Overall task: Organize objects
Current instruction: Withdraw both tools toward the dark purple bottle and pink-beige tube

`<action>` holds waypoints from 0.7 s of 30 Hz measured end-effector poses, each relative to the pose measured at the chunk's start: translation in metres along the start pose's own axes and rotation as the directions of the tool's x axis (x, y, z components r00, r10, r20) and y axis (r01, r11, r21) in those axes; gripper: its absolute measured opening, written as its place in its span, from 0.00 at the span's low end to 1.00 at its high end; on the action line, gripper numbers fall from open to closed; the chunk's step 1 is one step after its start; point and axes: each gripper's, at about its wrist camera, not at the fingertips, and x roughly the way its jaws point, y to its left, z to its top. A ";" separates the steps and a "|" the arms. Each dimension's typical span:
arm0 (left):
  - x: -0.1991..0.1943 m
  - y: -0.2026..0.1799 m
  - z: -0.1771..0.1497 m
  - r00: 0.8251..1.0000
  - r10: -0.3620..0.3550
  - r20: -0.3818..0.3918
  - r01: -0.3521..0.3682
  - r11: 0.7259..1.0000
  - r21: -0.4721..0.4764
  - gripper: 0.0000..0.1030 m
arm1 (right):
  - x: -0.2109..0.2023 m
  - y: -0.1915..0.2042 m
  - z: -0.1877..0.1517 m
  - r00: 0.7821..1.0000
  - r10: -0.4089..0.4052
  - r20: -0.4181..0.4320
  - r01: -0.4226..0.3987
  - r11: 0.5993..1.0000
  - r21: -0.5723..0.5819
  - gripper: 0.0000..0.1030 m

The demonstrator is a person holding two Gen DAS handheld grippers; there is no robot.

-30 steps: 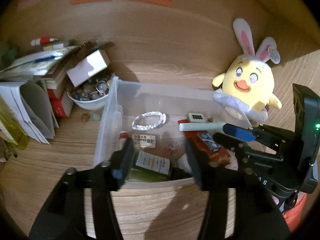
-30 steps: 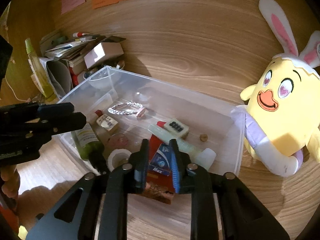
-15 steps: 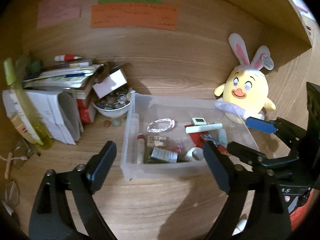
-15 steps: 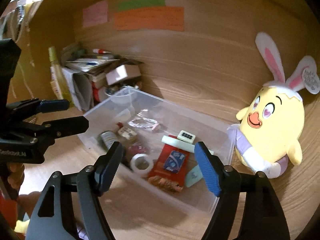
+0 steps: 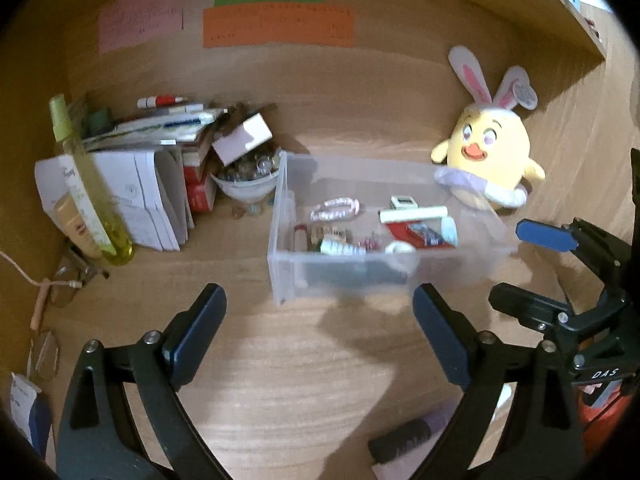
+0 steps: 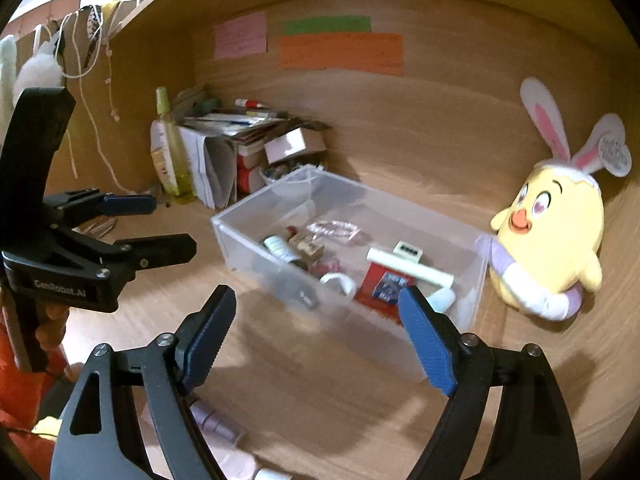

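1. Since a second ago both tools have pulled back from the clear plastic bin (image 5: pixel 384 268); then the left tool (image 5: pixel 320 324) sat at the green bottle inside and the right tool (image 6: pixel 320 332) was nearly closed over the red box (image 6: pixel 384 284).
2. Now both tools gape wide and carry nothing, hovering over the bare counter (image 5: pixel 280 360) short of the bin.
3. The bin sits mid-counter, just beside the yellow chick plush (image 5: pixel 486 152), holding a bracelet (image 5: pixel 336 212), tape roll and white tube.
4. Risk, as I judge it: a purple-capped item (image 6: pixel 214 420) lies near the counter's front edge, below the tools; a careless sweep could knock it off.
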 end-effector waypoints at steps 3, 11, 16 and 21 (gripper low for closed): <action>0.001 -0.003 -0.013 1.000 0.009 -0.025 -0.009 1.000 0.017 0.93 | -0.001 0.004 -0.012 1.000 0.019 -0.017 -0.019 1.000 -0.003 0.79; 0.003 -0.012 -0.051 0.993 -0.039 -0.109 0.042 0.999 0.022 0.93 | 0.004 0.008 -0.046 0.994 0.037 -0.100 -0.034 0.999 0.031 0.79; 0.009 -0.018 -0.072 0.984 -0.062 -0.170 0.068 0.997 0.030 0.93 | -0.003 0.013 -0.066 0.990 0.033 -0.136 -0.033 0.999 0.006 0.79; 0.018 -0.024 -0.088 0.975 -0.074 -0.210 0.087 0.995 0.053 0.93 | -0.008 0.026 -0.082 0.985 0.043 -0.168 -0.052 0.998 -0.047 0.79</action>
